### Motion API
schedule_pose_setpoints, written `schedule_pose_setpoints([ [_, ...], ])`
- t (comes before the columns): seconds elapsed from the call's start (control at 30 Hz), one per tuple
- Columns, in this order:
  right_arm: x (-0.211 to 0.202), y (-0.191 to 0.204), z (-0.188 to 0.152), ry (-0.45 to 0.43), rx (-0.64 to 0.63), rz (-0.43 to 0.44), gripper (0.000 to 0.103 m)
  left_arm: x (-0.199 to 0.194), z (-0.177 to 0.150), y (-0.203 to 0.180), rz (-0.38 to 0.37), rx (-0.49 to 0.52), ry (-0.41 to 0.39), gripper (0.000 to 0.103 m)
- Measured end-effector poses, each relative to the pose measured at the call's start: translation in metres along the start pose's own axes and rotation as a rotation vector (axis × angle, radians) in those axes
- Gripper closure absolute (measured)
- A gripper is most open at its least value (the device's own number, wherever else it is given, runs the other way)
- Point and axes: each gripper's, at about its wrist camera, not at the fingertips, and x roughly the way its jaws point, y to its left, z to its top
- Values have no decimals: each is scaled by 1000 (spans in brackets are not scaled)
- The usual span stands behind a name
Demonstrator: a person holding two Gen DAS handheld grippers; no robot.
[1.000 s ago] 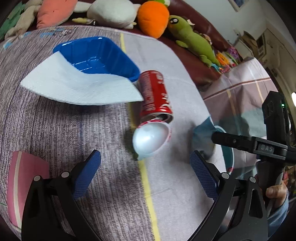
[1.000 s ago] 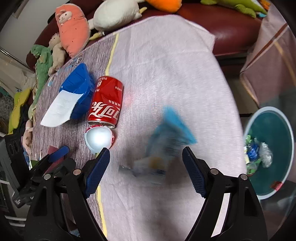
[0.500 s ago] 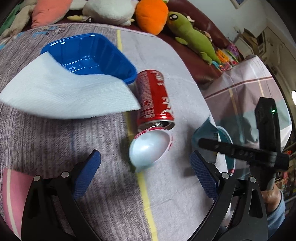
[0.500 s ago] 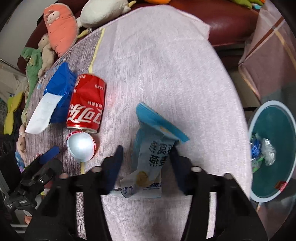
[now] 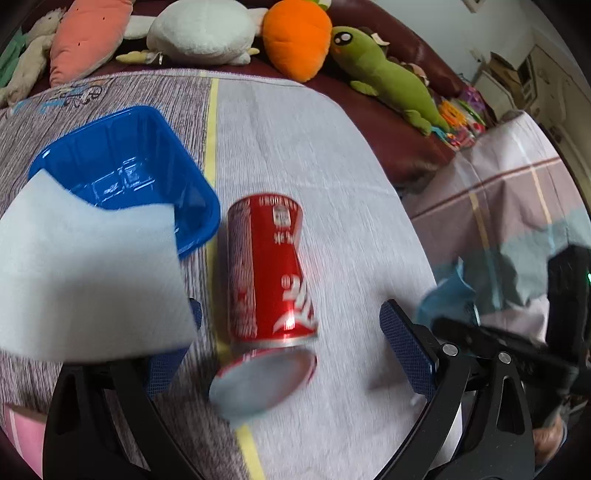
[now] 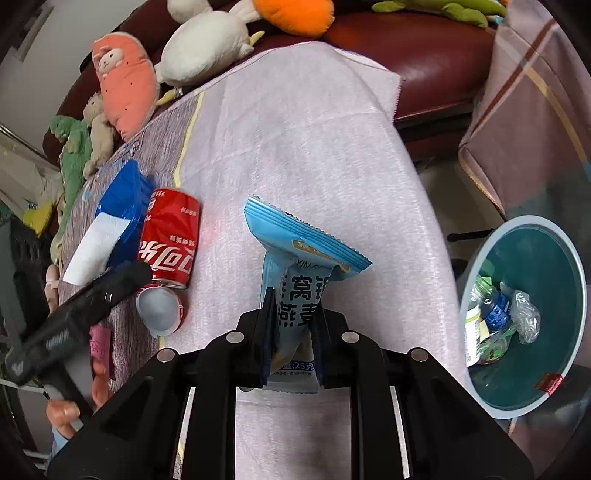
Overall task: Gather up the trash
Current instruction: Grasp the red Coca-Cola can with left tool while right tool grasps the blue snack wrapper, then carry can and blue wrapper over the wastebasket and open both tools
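Note:
My right gripper (image 6: 293,325) is shut on a light blue snack wrapper (image 6: 299,266) and holds it upright over the table. A red cola can (image 5: 267,273) lies on its side between the open fingers of my left gripper (image 5: 291,350), with a small red-rimmed white cup (image 5: 260,382) at its near end. The can (image 6: 170,242) and cup (image 6: 159,308) also show in the right wrist view. A blue plastic tray (image 5: 122,170) with a white napkin (image 5: 88,269) over its edge sits left of the can.
A teal trash bin (image 6: 535,317) holding bottles and wrappers stands on the floor right of the table. Plush toys (image 5: 199,31) line the dark red sofa (image 6: 406,40) behind the table. A pink object (image 5: 22,435) lies at the near left.
My right gripper has closed on the snack wrapper and lifted it upright. My left gripper has moved forward, so the can now lies between its fingers.

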Motion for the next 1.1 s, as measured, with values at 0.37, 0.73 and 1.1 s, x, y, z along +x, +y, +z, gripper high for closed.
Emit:
schedule_pose_setpoints([
  [0.37, -4, -36, -1, -11, 53, 39, 86, 37, 6, -9, 52, -5, 50, 37],
  [0.73, -16, -54, -10, -37, 81, 59, 86, 29, -9, -34, 55, 58, 45, 47],
  [1.1, -52, -75, -24, -107, 119, 71, 86, 10, -26, -85, 24, 174, 24, 47],
])
